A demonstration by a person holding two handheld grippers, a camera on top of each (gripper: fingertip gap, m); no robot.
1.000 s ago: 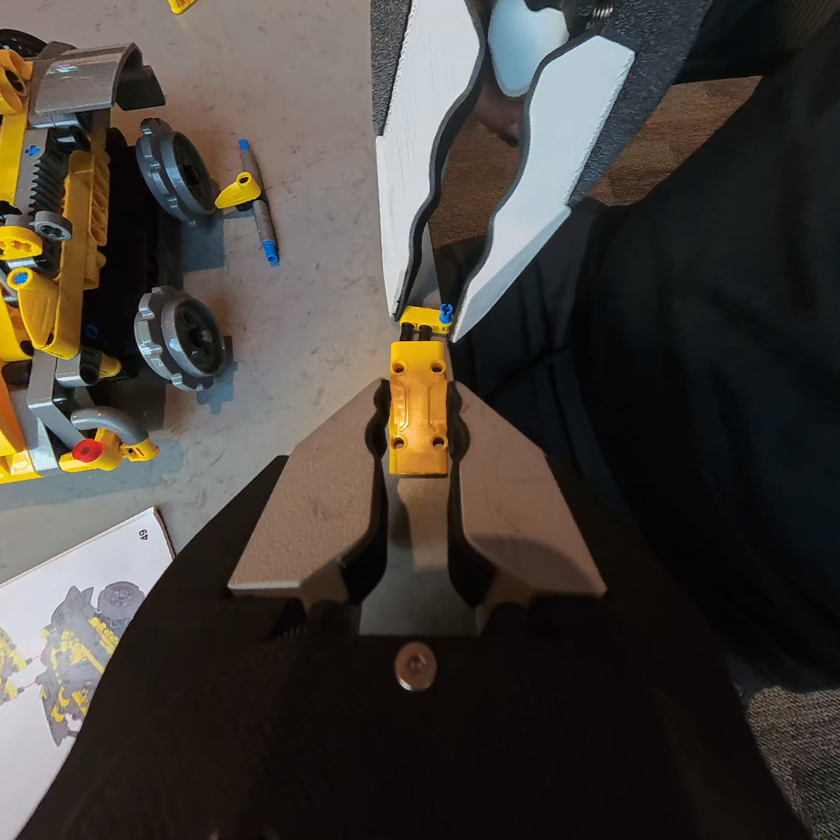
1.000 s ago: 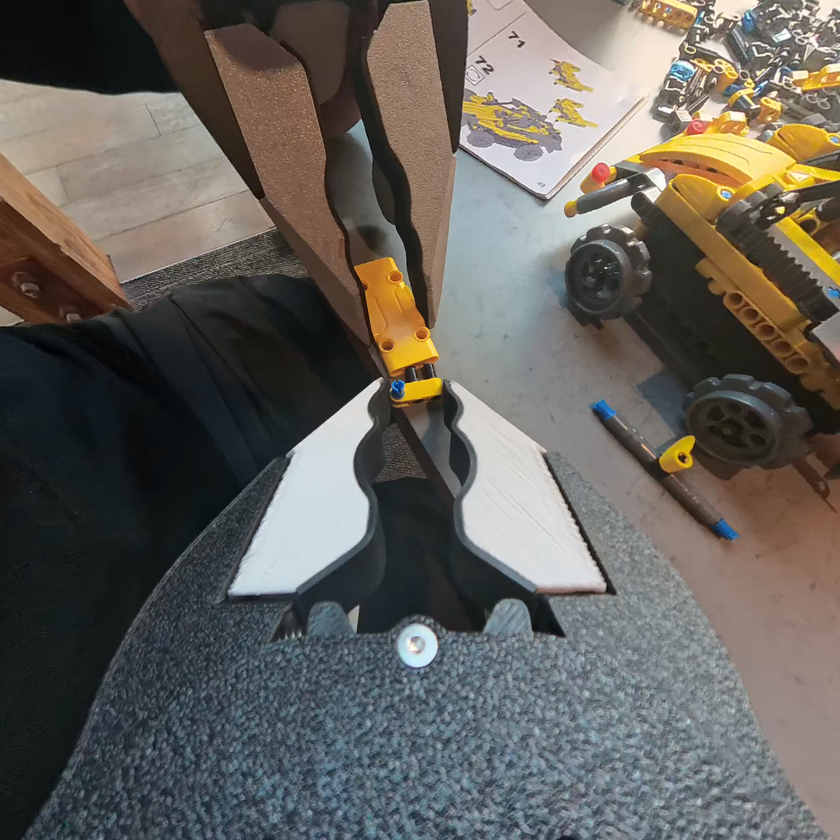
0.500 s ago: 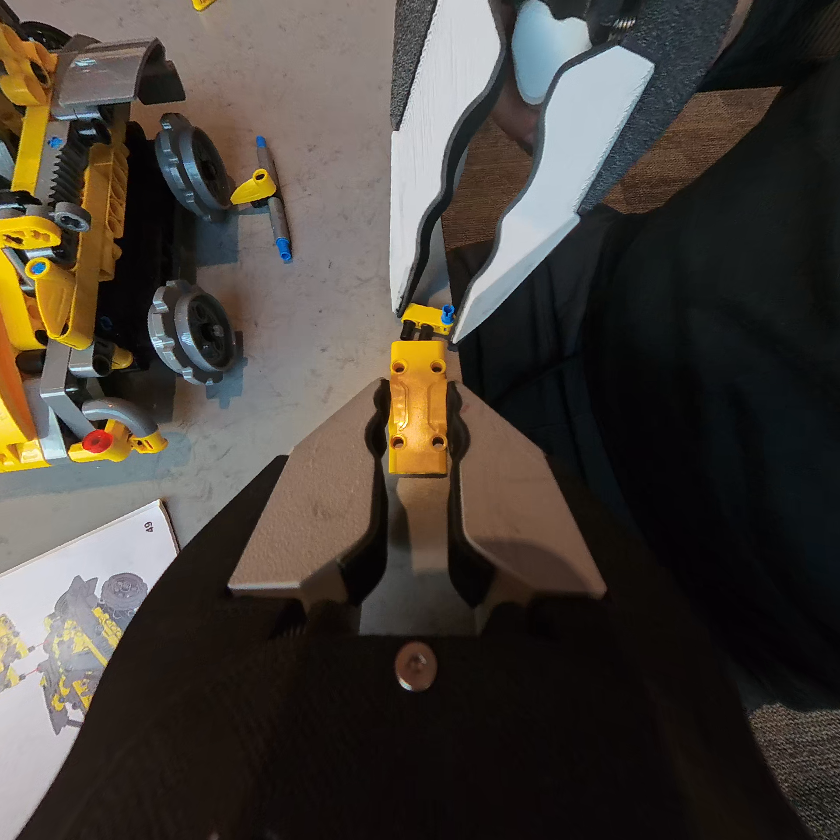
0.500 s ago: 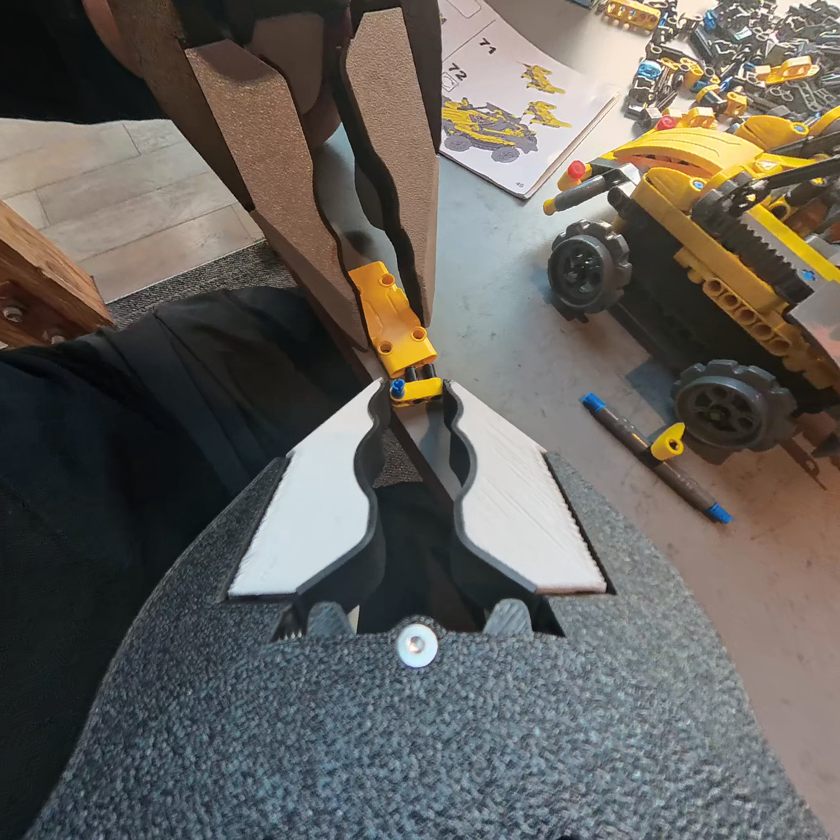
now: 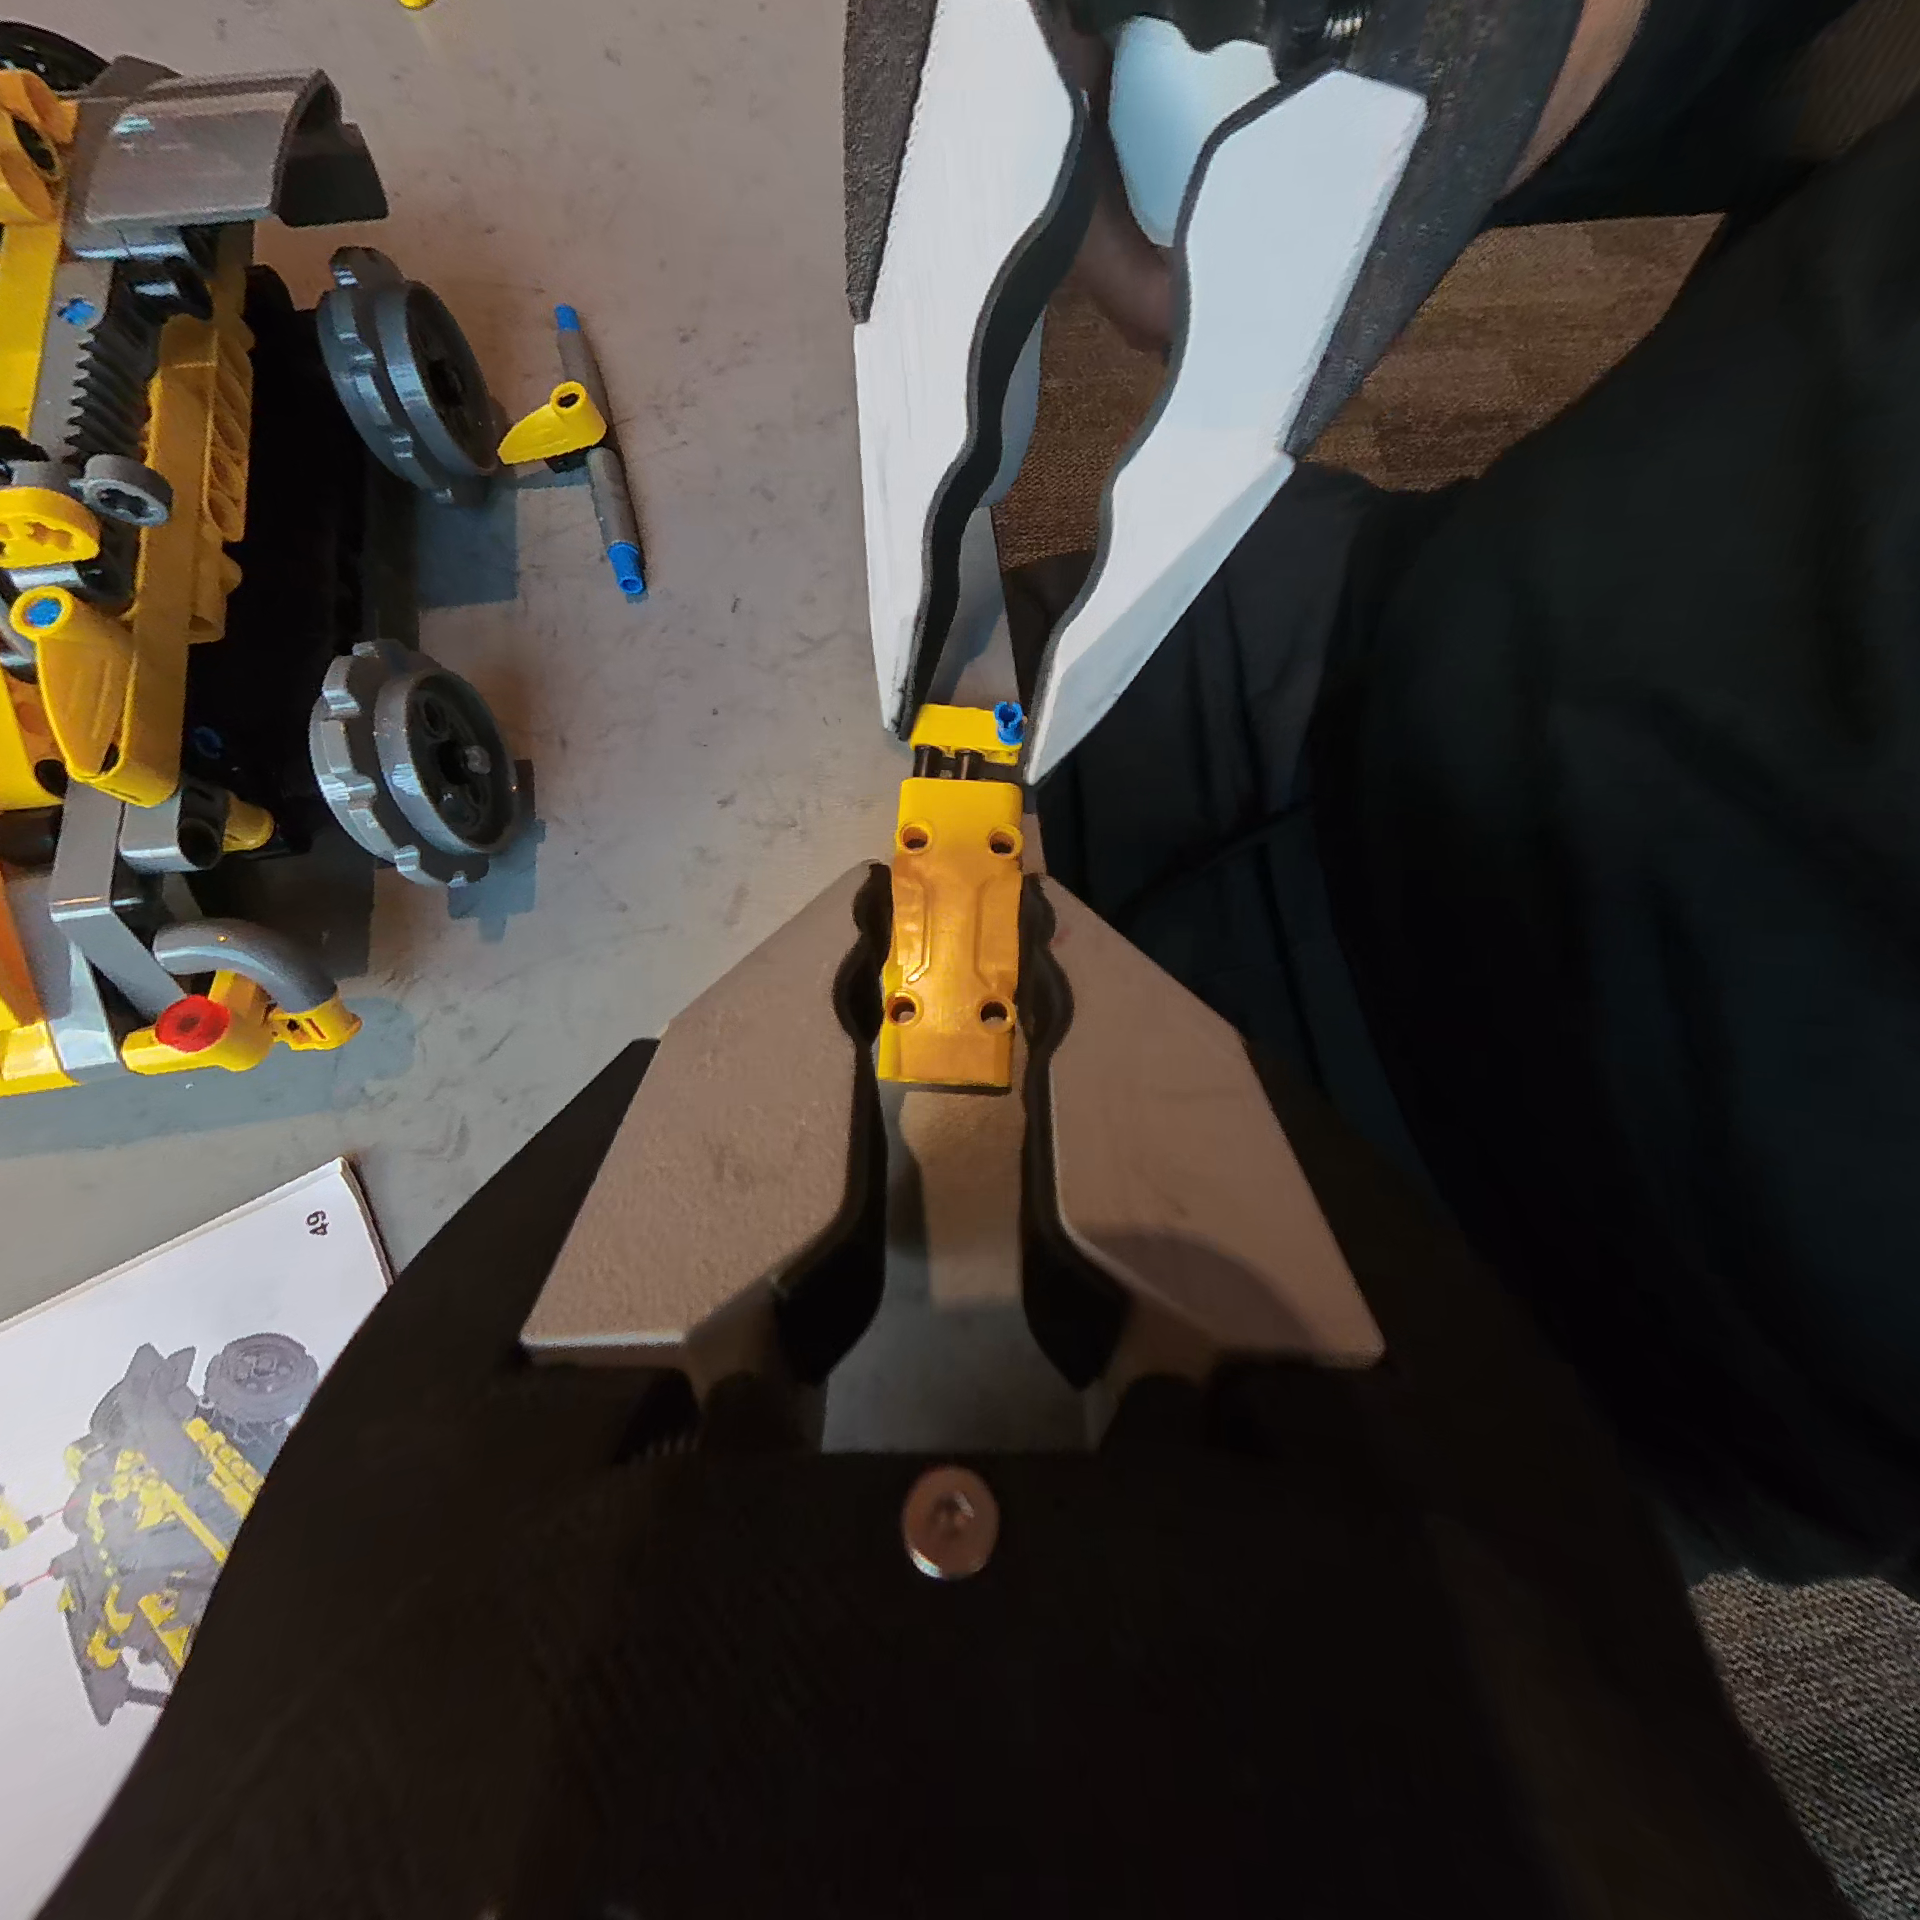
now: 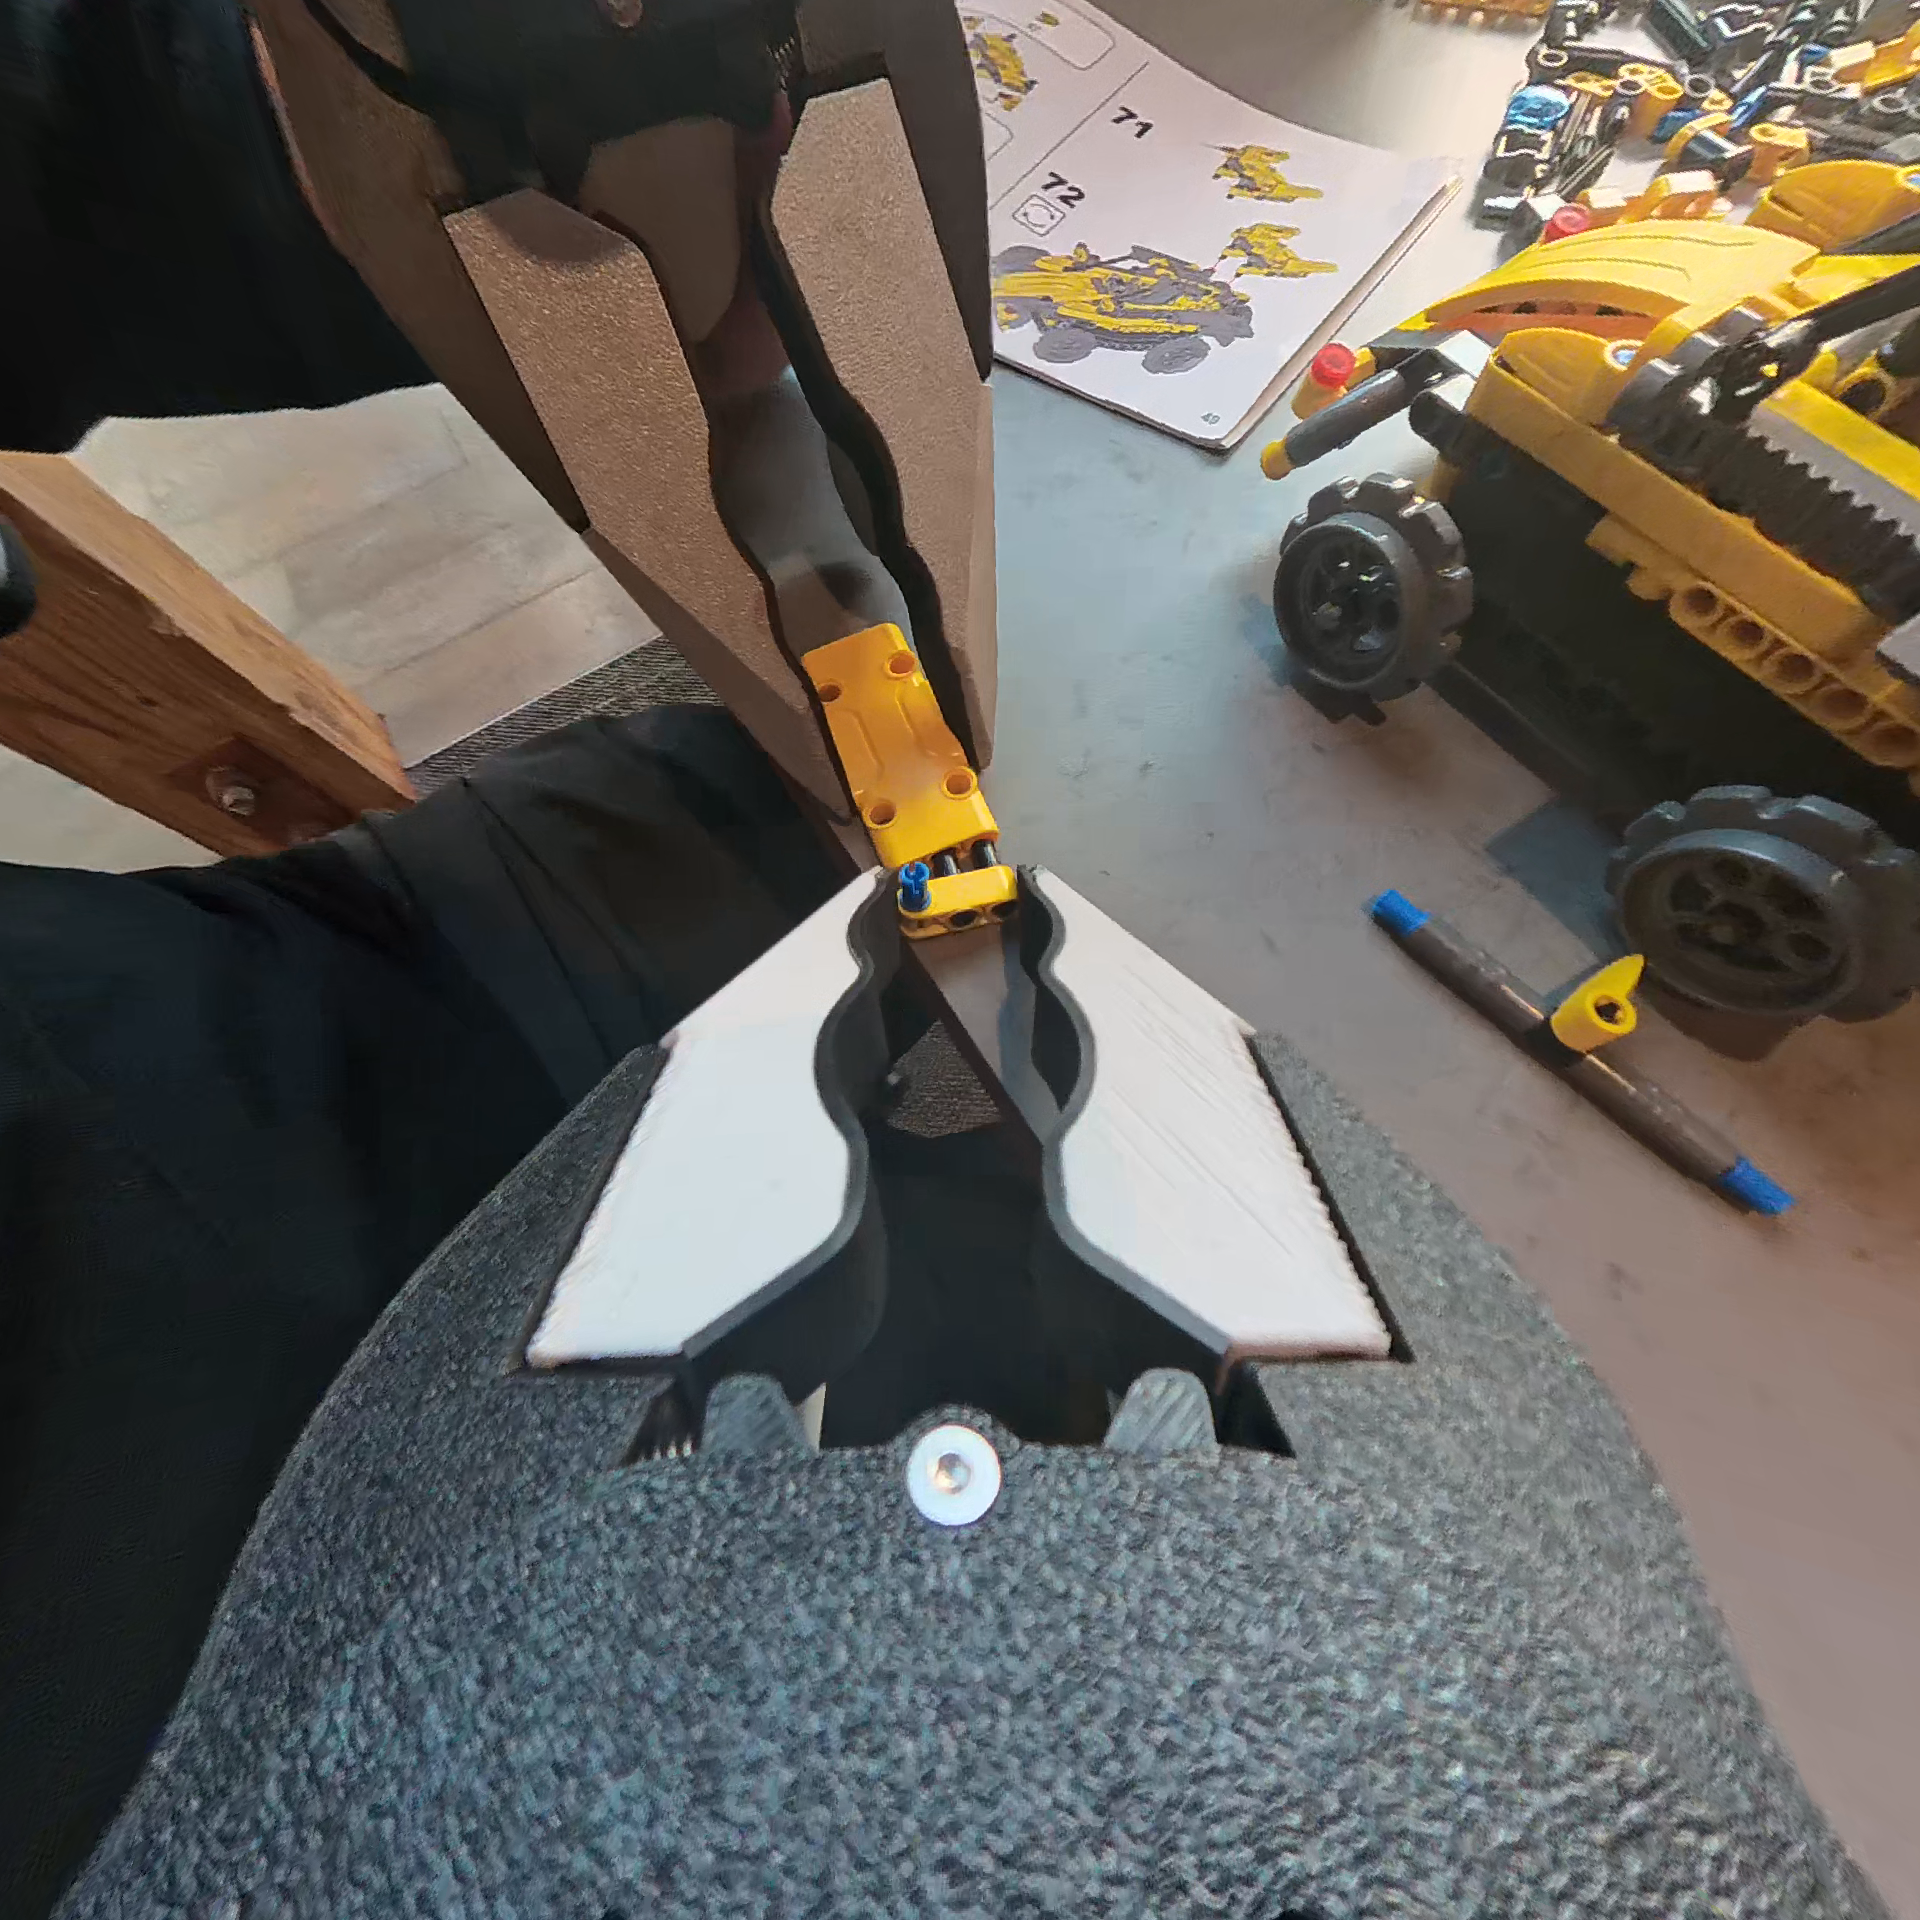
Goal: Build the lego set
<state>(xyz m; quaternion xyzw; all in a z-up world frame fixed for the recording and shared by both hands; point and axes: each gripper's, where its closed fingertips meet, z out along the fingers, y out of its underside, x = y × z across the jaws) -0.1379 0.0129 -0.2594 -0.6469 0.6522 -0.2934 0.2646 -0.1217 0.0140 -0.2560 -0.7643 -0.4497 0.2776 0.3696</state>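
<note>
My left gripper (image 5: 951, 904), with grey-brown fingers, is shut on a yellow panel piece (image 5: 954, 935) with several holes. My right gripper (image 6: 956, 899), with white fingers, is shut on a small yellow beam (image 6: 961, 902) carrying a blue pin (image 6: 912, 883). Two black pins (image 5: 956, 767) bridge the beam (image 5: 961, 727) and the panel (image 6: 899, 758), with a small gap between them. The two grippers meet tip to tip just past the table edge, above a person's dark-clothed lap. The right gripper also shows in the left wrist view (image 5: 971, 717), the left gripper in the right wrist view (image 6: 904, 790).
A yellow and black brick vehicle (image 6: 1662, 540) with grey wheels (image 5: 416, 758) stands on the grey table (image 5: 675, 208). A grey axle with blue ends and a yellow connector (image 6: 1569, 1049) lies beside it. An open instruction booklet (image 6: 1174, 239), loose bricks (image 6: 1662, 94) and a wooden chair part (image 6: 156, 675) are around. My left and right fingertips are right by each other.
Both grippers, still holding their pieces tip to tip, have shifted a little relative to the table. The gap between beam and panel looks about the same.
</note>
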